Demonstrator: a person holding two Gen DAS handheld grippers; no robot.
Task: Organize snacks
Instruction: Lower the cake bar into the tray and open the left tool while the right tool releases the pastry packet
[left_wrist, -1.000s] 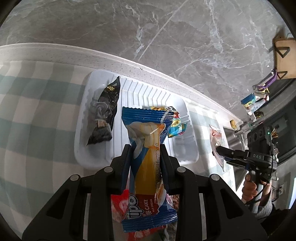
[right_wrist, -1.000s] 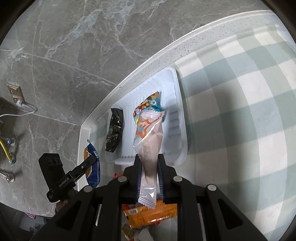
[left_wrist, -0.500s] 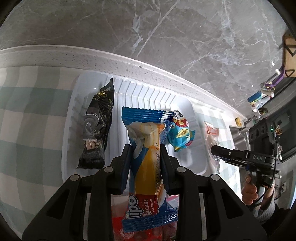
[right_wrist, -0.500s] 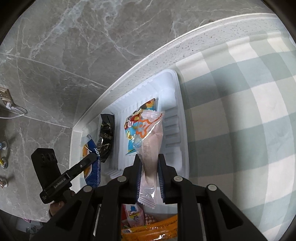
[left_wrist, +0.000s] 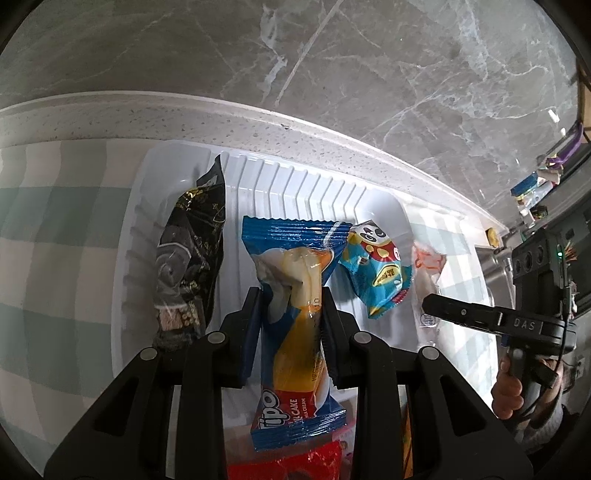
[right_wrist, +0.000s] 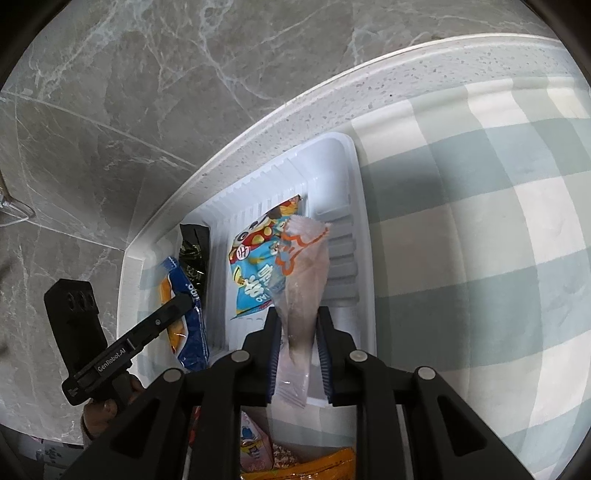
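Right gripper (right_wrist: 297, 332) is easing its jaws apart around the clear pink packet (right_wrist: 304, 280) over the white tray (right_wrist: 364, 258), so let it drop flat beside the blue panda bag (right_wrist: 255, 269), while the left gripper (left_wrist: 291, 314) pinches the blue cake bar (left_wrist: 295, 295) just ahead.

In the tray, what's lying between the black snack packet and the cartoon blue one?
Left wrist view: only the blue cake bar gripped in the left tool, hanging between the black packet and the cartoon packet above bare tray floor.
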